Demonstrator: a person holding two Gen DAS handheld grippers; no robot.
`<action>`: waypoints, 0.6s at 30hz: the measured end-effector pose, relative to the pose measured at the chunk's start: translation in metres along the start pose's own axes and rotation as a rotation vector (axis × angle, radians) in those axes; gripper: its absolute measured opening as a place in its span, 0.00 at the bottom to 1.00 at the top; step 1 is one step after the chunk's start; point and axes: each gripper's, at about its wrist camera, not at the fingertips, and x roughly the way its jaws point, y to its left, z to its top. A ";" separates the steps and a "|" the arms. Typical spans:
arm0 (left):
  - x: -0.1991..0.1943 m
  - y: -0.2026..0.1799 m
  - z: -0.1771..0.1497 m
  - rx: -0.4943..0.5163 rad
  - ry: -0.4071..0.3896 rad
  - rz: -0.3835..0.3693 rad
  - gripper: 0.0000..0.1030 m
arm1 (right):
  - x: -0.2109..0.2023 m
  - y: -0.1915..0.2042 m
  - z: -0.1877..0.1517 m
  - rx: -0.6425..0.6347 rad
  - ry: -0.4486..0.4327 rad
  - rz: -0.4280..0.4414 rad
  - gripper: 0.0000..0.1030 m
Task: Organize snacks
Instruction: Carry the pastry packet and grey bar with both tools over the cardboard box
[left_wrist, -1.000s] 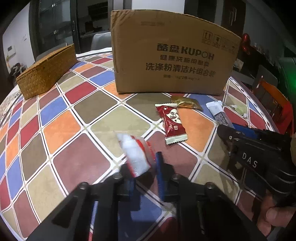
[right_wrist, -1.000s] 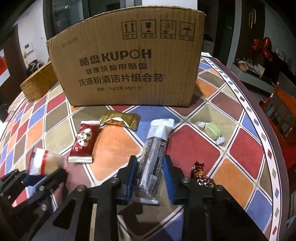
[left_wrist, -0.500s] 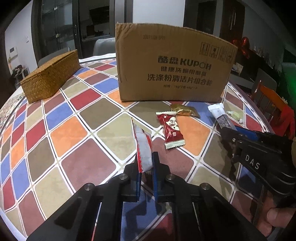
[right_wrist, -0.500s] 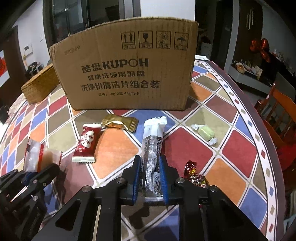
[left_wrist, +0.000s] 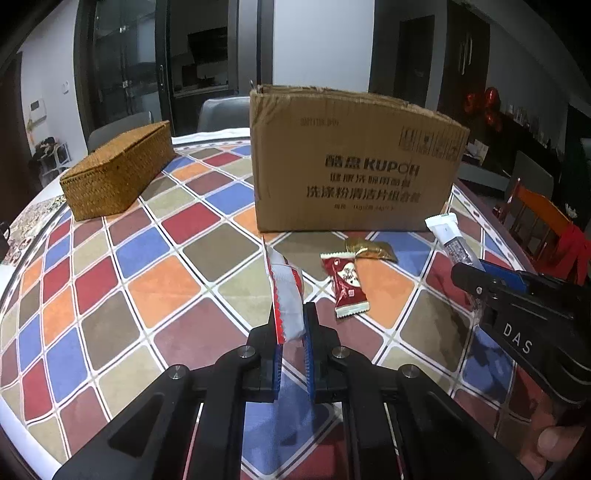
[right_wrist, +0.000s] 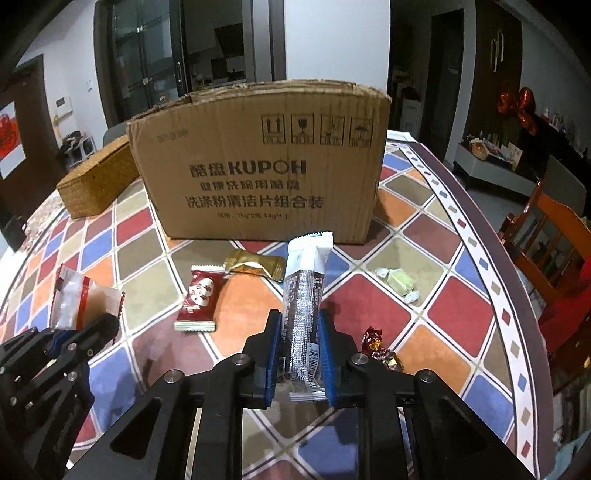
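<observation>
My left gripper (left_wrist: 291, 325) is shut on a small white-and-red snack packet (left_wrist: 286, 295), held upright above the checkered table. The same packet (right_wrist: 74, 299) shows at the left of the right wrist view. My right gripper (right_wrist: 300, 328) is shut on a long silver-and-white bar wrapper (right_wrist: 304, 291), also lifted off the table; from the left wrist view that bar (left_wrist: 448, 236) sticks up at the right. A brown cardboard box (right_wrist: 258, 166) with an open top stands behind. A red snack packet (right_wrist: 199, 299) and a gold packet (right_wrist: 255, 263) lie in front of it.
A woven lidded basket (left_wrist: 118, 173) sits at the back left. A pale green wrapped candy (right_wrist: 399, 282) and a red-gold foil candy (right_wrist: 378, 347) lie right of the bar. The table edge (right_wrist: 491, 295) curves at the right, with an orange chair (right_wrist: 554, 229) beyond. A fingertip (left_wrist: 552, 439) shows low right.
Both grippers closed on their snacks, the left on the white-and-red packet, the right on the bar, and lifted them off the table. The box top has come into view.
</observation>
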 end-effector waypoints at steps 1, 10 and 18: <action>-0.002 0.000 0.001 0.001 -0.004 0.003 0.11 | -0.002 0.000 0.001 0.000 -0.004 0.001 0.20; -0.021 -0.002 0.016 0.003 -0.037 0.010 0.11 | -0.027 0.000 0.013 0.007 -0.052 0.008 0.20; -0.034 -0.003 0.033 0.005 -0.062 0.010 0.11 | -0.045 -0.004 0.025 0.018 -0.086 0.011 0.20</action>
